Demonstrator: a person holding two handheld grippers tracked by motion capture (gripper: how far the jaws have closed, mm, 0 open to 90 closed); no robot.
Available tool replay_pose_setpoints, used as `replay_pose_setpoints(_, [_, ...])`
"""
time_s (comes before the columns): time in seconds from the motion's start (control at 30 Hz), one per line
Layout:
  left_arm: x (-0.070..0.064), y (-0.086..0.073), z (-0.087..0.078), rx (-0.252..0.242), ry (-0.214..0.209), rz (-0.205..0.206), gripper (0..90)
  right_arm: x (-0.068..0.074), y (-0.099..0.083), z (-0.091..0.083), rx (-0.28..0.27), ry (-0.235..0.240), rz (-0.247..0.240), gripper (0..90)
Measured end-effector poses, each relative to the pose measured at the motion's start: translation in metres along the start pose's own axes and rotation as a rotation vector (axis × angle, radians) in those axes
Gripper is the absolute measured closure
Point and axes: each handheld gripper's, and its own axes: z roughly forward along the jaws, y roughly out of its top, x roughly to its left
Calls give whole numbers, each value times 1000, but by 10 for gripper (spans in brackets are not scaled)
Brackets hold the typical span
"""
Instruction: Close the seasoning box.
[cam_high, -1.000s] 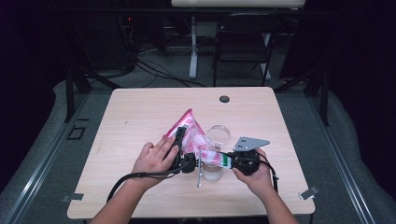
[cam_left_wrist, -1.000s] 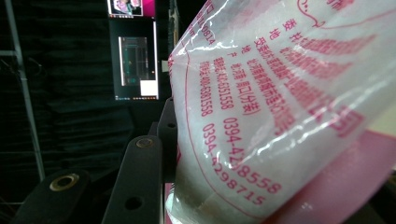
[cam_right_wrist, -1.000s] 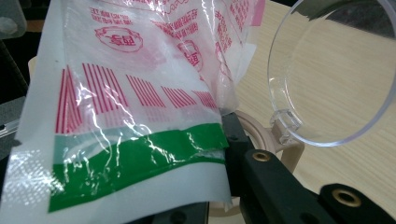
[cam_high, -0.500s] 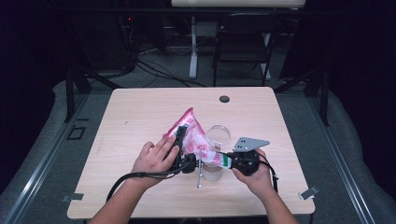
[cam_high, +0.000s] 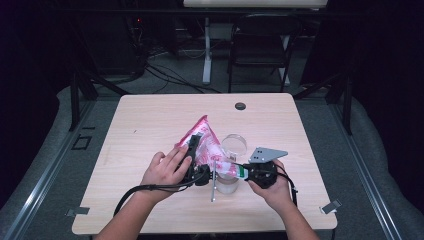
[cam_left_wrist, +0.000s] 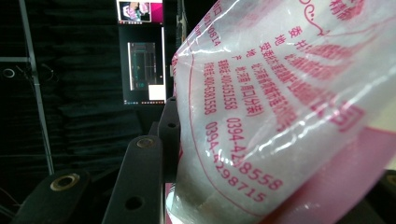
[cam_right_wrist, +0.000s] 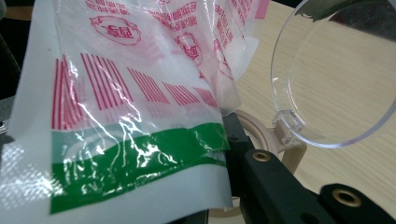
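Gripping the pink-and-white printed plastic bag (cam_high: 205, 142) with both grippers' fingers closed on it: you are tilting it over the clear lidded jar (cam_high: 227, 175), mid-tabletop (cam_high: 300, 125), left gripper (cam_high: 192, 155), right gripper (cam_high: 240, 171).

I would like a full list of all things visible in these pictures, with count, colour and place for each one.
plastic bag: one, clear with pink and red print and a green band, raised over the table centre, between both grippers
jar: one, clear, on the table under the bag's lower end
hinged lid: one, clear, round, open, standing behind the jar
spoon: one, metal, lying left of the jar
table: one, light wood, centre
black disc: one, in the table's far edge
chair: one, dark, behind the table
left gripper: one, black, on the bag
right gripper: one, black, at the bag's green end
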Motion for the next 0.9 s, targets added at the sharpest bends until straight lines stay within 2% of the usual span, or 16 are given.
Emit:
replay_pose_setpoints(0.17, [-1,0,0,3,-5,-13,645,0,0,0,1,1,0,900])
replay_pose_setpoints(0.23, [0,0,-1,0,4,-2,646,0,0,0,1,1,1,900])
replay_pose_setpoints(0.63, [0,0,-1,1,0,-2,646,0,0,1,11,4,-2,900])
replay_pose_setpoints(0.67, [0,0,-2,-3,12,2,646,0,0,2,10,7,-1,900])
replay_pose_setpoints(0.9, [0,1,-2,-8,17,16,646,-1,-1,3,18,13,8,900])
